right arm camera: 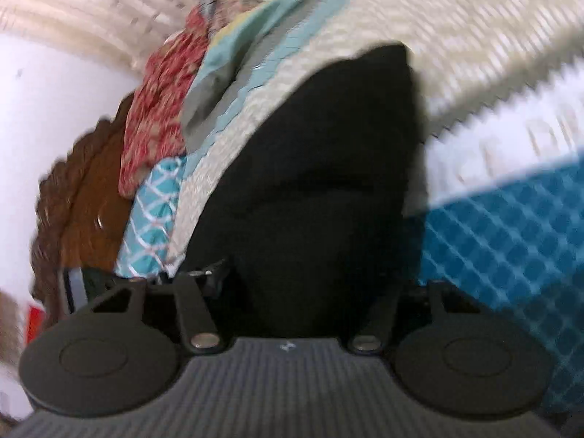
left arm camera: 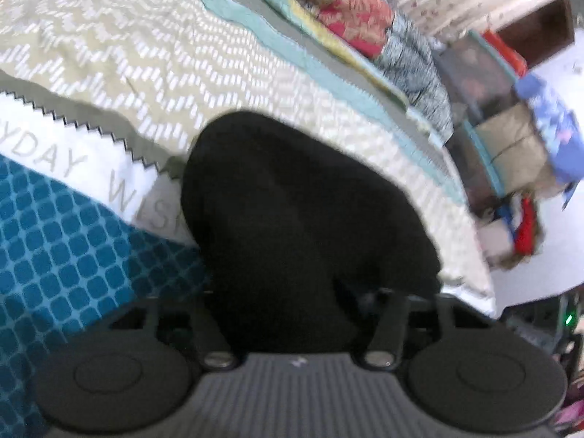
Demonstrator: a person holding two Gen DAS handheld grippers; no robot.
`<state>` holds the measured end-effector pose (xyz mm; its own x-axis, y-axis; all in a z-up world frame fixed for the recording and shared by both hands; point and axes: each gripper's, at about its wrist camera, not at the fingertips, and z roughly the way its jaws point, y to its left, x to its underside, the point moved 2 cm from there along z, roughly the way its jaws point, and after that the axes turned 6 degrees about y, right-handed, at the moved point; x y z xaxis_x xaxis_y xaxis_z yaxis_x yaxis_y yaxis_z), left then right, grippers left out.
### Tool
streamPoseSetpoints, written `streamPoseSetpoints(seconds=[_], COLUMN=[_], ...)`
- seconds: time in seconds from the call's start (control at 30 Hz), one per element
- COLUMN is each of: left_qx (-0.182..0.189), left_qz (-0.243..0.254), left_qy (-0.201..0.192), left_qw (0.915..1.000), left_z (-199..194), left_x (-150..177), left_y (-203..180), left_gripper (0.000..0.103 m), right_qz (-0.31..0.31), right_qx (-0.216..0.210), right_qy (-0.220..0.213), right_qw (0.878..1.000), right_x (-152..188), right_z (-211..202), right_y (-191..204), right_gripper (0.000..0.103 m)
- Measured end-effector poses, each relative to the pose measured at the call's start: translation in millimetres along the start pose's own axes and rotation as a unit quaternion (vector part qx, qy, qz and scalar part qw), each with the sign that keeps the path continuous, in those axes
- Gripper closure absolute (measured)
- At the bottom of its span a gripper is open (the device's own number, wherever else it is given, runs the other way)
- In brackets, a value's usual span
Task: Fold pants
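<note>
Black pants [left arm camera: 292,219] fill the middle of the left wrist view, bunched right in front of my left gripper [left arm camera: 299,303] and covering its fingers. The same black pants [right arm camera: 321,189] fill the middle of the right wrist view and cover the fingers of my right gripper [right arm camera: 310,292]. Both grippers appear shut on the cloth, which hangs or drapes above a patterned bedspread [left arm camera: 182,65]. Both views are blurred.
The bed has a beige zigzag cover [right arm camera: 474,36] and a blue checked section [left arm camera: 73,248] with printed letters. Folded colourful quilts [left arm camera: 357,11] lie at the far edge. Cluttered shelves [left arm camera: 511,127] and a wooden headboard [right arm camera: 84,197] stand beyond the bed.
</note>
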<state>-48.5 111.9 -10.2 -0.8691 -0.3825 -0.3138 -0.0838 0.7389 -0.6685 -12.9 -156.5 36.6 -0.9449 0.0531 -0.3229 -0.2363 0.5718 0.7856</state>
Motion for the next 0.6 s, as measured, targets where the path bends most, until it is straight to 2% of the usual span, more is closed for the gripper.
streamPoseSetpoints(seconds=[0.07, 0.17, 0.3, 0.4, 0.5, 0.57, 0.6], left_qx=[0.016, 0.035, 0.004, -0.017, -0.028, -0.038, -0.059], left_qz=[0.009, 0.035, 0.11, 0.144, 0.159, 0.152, 0.143], left_qy=[-0.022, -0.052, -0.093, -0.115, -0.122, -0.119, -0.112], left_qw=[0.9996, 0.9974, 0.9896, 0.9827, 0.9793, 0.9805, 0.9817], left_z=[-17, -35, -34, -16, 9, 34, 53], left_x=[-12, -44, -103, -150, -186, -205, -216], left_y=[-9, -27, -59, -76, -77, -70, -62], left_gripper=[0.062, 0.062, 0.062, 0.061, 0.059, 0.055, 0.048], right_qz=[-0.04, -0.08, -0.162, -0.209, -0.231, -0.226, -0.212], right_qx=[-0.009, -0.018, -0.001, 0.02, 0.035, 0.044, 0.058], right_qy=[-0.013, -0.036, -0.078, -0.119, -0.156, -0.174, -0.174], right_qw=[0.999, 0.996, 0.984, 0.97, 0.96, 0.957, 0.96], right_x=[-10, -38, -90, -137, -176, -196, -205], right_z=[-12, -20, -18, -7, 6, 24, 37], right_y=[17, 37, 66, 74, 59, 40, 24], right_gripper=[0.06, 0.06, 0.06, 0.06, 0.06, 0.058, 0.055])
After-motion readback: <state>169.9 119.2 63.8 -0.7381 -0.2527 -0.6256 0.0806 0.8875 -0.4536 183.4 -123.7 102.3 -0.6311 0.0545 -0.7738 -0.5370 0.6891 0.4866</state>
